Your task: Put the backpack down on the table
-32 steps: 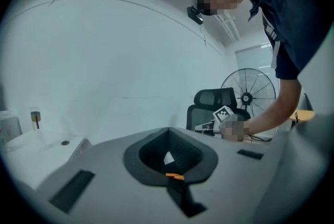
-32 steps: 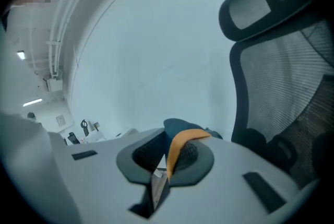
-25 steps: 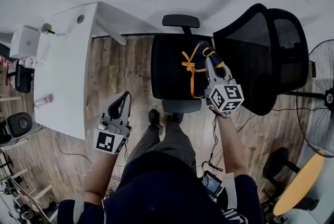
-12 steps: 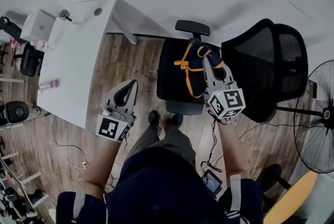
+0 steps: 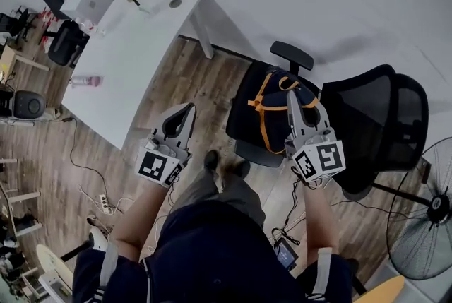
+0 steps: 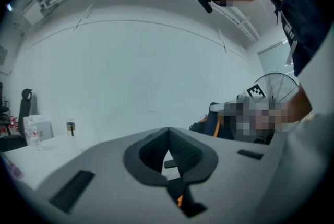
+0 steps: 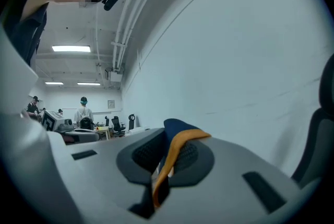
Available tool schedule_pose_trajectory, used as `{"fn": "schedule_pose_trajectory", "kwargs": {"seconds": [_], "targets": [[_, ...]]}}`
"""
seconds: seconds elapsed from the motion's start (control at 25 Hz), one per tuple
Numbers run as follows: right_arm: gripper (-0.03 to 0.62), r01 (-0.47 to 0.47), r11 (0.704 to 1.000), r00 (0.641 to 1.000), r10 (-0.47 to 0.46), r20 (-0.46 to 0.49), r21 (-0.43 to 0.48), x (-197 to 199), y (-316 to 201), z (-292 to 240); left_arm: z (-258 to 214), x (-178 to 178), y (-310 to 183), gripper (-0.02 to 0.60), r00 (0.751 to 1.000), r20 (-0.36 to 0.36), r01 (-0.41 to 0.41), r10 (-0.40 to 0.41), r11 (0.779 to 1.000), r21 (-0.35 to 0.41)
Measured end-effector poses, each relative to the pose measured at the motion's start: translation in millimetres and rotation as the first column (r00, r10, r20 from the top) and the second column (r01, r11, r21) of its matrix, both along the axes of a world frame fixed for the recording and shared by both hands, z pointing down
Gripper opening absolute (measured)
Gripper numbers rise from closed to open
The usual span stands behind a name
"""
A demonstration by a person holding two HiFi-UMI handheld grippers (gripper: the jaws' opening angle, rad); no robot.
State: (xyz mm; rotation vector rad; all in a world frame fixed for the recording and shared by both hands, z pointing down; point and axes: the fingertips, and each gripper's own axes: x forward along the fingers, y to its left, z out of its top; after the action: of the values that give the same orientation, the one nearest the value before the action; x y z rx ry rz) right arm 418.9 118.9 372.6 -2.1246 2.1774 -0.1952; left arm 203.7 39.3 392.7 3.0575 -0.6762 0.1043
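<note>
Lit evenly from ceiling strip lights; cool, slightly dim, soft shadows; strongly bent at edges, dark corners.

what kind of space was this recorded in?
Probably an office or lab workspace: a white desk, a black mesh office chair and a standing fan on a wood floor.

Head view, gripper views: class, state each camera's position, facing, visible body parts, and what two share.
Head view: on head, down at backpack, chair, table; arms, legs, left tongs, right tongs.
Left gripper view: on left tongs, level toward wall, table; shirt.
Right gripper view: on right tongs, level along wall, backpack strap clamped; shirt.
Shared by all: backpack.
</note>
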Motion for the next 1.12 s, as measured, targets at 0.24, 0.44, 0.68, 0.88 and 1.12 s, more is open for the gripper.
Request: {"fn": "schedule_pose_trajectory", "kwargs": {"seconds": [0.24, 0.44, 0.68, 0.88, 1.12], "targets": [[0.009, 0.128, 0.991, 0.992, -0.128, 0.003, 0.032, -42, -12, -25, -9, -48, -2, 0.002, 0.993, 0.016, 0.116, -0.116, 0.993, -0.007], [0.009, 0.239, 0.969, 0.971, -0.239, -0.013, 0.059, -91, -28, -52, -25, -96, -11, 0.002, 0.97, 0.009, 0.243, -0.243, 0.97, 0.001], [0.009, 0.379, 0.919, 0.925, -0.377, -0.036, 0.105, -157, -60, -92, -44, -164, -26, 0.002, 0.924, -0.018, 0.382, -0.382, 0.924, 0.023], [0.009, 0.455, 0.879, 0.89, -0.453, -0.045, 0.143, -220, -92, -127, -53, -227, -51, 0.002, 0.895, -0.052, 0.444, -0.442, 0.896, 0.022], [0.009, 0.519, 0.842, 0.855, -0.515, -0.066, 0.146, -299, -138, -154, -54, -294, -91, 0.002, 0.872, -0.08, 0.484, -0.482, 0.875, -0.004]]}}
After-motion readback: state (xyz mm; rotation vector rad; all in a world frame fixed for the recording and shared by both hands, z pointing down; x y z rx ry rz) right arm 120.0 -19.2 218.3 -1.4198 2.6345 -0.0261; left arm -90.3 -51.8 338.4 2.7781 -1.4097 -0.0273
